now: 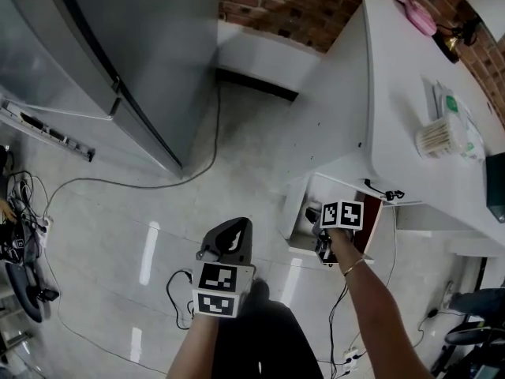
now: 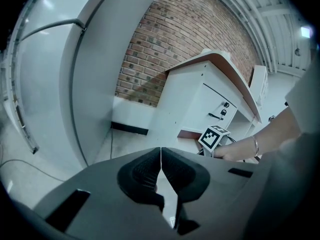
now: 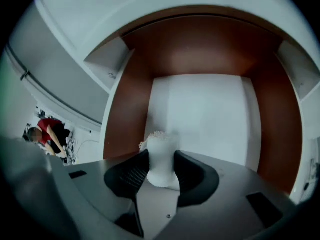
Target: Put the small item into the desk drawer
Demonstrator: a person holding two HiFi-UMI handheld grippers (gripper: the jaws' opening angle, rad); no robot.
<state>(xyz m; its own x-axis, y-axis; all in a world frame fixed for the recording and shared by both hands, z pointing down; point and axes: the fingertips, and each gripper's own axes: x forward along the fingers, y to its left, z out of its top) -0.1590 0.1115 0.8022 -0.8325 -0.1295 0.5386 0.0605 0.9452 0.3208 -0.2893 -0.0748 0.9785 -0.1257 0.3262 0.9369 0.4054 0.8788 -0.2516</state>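
Note:
A small white item (image 3: 161,154) with a frilly top sits pinched between the pads of my right gripper (image 3: 161,170), which is shut on it. It hangs over the open desk drawer (image 3: 200,104), which has a white bottom and red-brown side walls. In the head view, my right gripper (image 1: 323,248) reaches into that drawer (image 1: 302,212) under the white desk (image 1: 394,93). My left gripper (image 1: 230,240) hovers above the floor, left of the drawer. Its jaws (image 2: 160,156) are shut with nothing between them.
A grey cabinet (image 1: 134,54) stands at the left, with a cable (image 1: 142,185) trailing across the tiled floor. A pack of white sticks (image 1: 439,136) and a pink object (image 1: 420,16) lie on the desk top. Another person (image 3: 47,134) crouches in the far background.

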